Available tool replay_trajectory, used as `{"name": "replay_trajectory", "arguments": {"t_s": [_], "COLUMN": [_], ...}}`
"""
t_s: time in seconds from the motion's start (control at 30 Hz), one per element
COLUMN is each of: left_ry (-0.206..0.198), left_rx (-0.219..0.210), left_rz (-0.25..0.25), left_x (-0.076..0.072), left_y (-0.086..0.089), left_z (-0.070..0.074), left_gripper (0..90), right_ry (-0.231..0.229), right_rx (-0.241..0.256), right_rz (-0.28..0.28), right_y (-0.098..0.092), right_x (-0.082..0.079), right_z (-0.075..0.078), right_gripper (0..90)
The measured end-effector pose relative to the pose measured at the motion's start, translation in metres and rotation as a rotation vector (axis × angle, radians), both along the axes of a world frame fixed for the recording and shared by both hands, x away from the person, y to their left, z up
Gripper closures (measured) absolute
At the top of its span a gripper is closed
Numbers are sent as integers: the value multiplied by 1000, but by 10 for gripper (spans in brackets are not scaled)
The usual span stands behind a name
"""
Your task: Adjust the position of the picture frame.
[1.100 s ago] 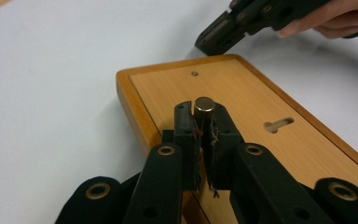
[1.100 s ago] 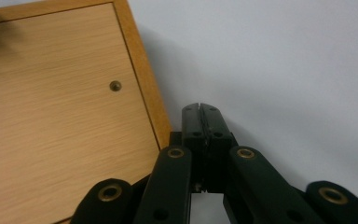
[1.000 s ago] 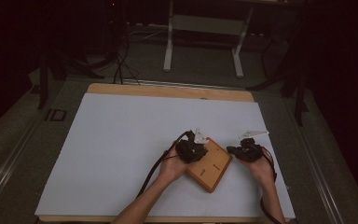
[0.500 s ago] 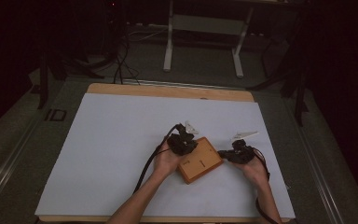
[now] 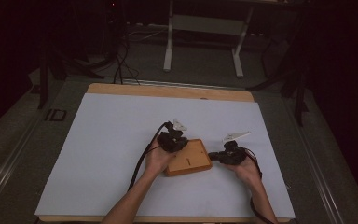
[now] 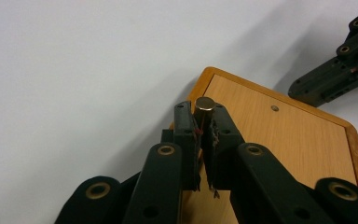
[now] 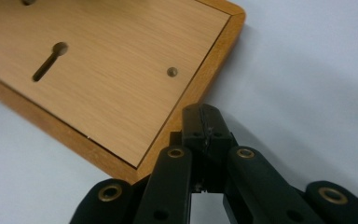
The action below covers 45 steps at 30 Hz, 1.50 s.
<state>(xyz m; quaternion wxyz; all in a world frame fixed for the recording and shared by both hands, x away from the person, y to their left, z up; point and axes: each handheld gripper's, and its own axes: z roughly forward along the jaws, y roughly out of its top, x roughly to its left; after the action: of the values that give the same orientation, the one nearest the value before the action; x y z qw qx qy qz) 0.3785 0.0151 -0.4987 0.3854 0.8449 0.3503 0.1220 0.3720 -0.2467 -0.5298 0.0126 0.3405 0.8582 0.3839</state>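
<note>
Left gripper view: left gripper [image 6: 204, 122] pinched a small brass cylindrical peg [image 6: 205, 104], probably slippery; right gripper [image 7: 204, 122], jaws closed empty, beside the rigid flat wooden board [image 7: 107, 79].

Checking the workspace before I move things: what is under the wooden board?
The wooden board lies flat on the white table sheet. Anything beneath the board is covered. The left claw grips a small metal cylinder above its corner.
</note>
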Motion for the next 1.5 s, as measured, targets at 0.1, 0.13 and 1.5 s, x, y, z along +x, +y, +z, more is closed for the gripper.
{"name": "replay_trajectory", "arguments": {"t_s": [0.1,0.13,1.5], "left_ry": [0,-2,21], "left_rx": [-7,-9,-123], "left_rz": [0,-3,-79], "left_x": [1,2,13], "left_y": [4,6,35], "left_z": [-1,-1,-26], "left_gripper": [849,849,840], "right_ry": [4,4,-1], "right_rx": [15,25,37], "right_rz": [11,20,156], "right_y": [2,3,23], "right_x": [-1,-1,-15], "right_z": [0,0,-3], "right_gripper": [900,900,899]}}
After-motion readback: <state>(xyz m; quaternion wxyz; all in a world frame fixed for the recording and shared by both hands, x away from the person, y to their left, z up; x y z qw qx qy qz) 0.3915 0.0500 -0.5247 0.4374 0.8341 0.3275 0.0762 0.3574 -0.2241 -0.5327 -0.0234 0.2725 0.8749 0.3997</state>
